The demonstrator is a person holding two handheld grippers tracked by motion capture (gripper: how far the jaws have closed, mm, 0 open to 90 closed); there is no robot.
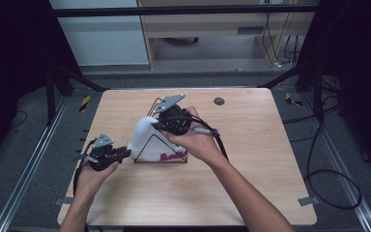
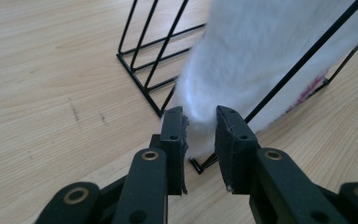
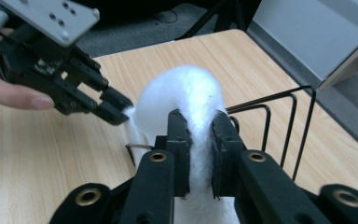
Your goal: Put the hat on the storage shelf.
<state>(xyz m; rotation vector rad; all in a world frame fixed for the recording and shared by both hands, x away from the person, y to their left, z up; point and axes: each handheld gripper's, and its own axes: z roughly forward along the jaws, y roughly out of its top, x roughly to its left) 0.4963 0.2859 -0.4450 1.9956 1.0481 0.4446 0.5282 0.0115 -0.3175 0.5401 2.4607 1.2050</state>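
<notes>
A white fluffy cloth (image 1: 144, 137) with pink lettering (image 1: 174, 155) hangs over a black wire rack (image 1: 159, 162) at the middle of the wooden table (image 1: 251, 145). My right gripper (image 1: 155, 126) is at the cloth's top. In the right gripper view, that gripper (image 3: 200, 126) is shut on the raised hump of the cloth (image 3: 182, 91). My left gripper (image 1: 127, 152) is at the cloth's lower left end. In the left gripper view, that gripper (image 2: 200, 130) is open with the cloth's corner (image 2: 261, 56) hanging between its jaws, by the rack's corner (image 2: 142, 79).
A small dark round disc (image 1: 219, 101) lies on the table at the back right. Cables (image 1: 328, 179) trail on the floor to the right. The rack's upright wires (image 3: 289, 126) stand behind the cloth. The left gripper (image 3: 116, 108) touches the cloth's edge.
</notes>
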